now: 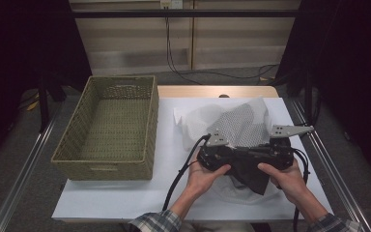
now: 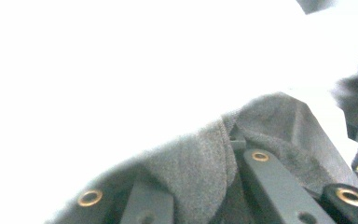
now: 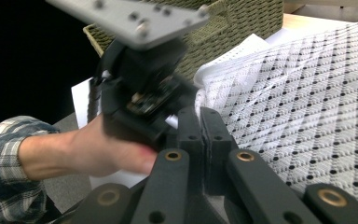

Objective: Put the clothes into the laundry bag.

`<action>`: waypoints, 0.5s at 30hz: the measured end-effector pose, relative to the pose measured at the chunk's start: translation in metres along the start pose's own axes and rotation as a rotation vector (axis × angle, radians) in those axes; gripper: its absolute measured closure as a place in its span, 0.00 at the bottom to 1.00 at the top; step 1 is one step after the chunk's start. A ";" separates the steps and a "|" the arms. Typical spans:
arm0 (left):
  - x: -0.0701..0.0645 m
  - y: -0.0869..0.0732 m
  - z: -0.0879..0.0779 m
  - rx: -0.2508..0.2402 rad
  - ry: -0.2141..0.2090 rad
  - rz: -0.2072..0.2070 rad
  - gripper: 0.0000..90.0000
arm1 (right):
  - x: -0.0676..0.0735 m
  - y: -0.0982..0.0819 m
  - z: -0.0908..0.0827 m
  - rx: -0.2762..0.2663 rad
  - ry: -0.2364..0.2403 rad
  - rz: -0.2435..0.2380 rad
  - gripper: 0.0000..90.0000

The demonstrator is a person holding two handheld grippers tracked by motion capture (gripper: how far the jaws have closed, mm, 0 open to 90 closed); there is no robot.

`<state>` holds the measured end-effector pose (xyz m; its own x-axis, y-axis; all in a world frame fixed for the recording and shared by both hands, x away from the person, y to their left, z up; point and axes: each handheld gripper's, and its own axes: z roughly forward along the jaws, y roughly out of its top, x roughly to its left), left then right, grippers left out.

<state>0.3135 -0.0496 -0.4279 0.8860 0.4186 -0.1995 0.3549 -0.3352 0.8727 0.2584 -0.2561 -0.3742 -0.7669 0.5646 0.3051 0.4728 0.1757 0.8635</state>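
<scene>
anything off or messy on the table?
Mild mess only. The white mesh cloth with black dots lies crumpled and skewed on the white table, one edge folded up. The dark grey fabric piece hangs bunched between the left gripper and right gripper. The woven green basket sits square.

— Lab or recording rig, not a home.
— Why?
— White table (image 1: pixel 125 193) set inside a dark metal frame (image 1: pixel 183 13), aluminium rails (image 1: pixel 24 169) along both sides on grey floor.
— Anything else?
— Black curtains (image 1: pixel 357 72) left and right, loose cables (image 1: pixel 207 72) down a plain panel wall (image 1: pixel 125 38), wall socket (image 1: pixel 171 4) up top. Staged setup.
</scene>
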 end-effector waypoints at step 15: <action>0.042 0.004 0.029 0.073 0.266 0.053 0.89 | -0.010 -0.009 -0.003 0.025 -0.038 0.035 0.98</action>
<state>0.3605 -0.0582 -0.4460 0.7979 0.6024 -0.0222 0.3392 -0.4181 0.8427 0.2607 -0.2658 -0.3836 -0.7331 0.6006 0.3191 0.5103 0.1755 0.8419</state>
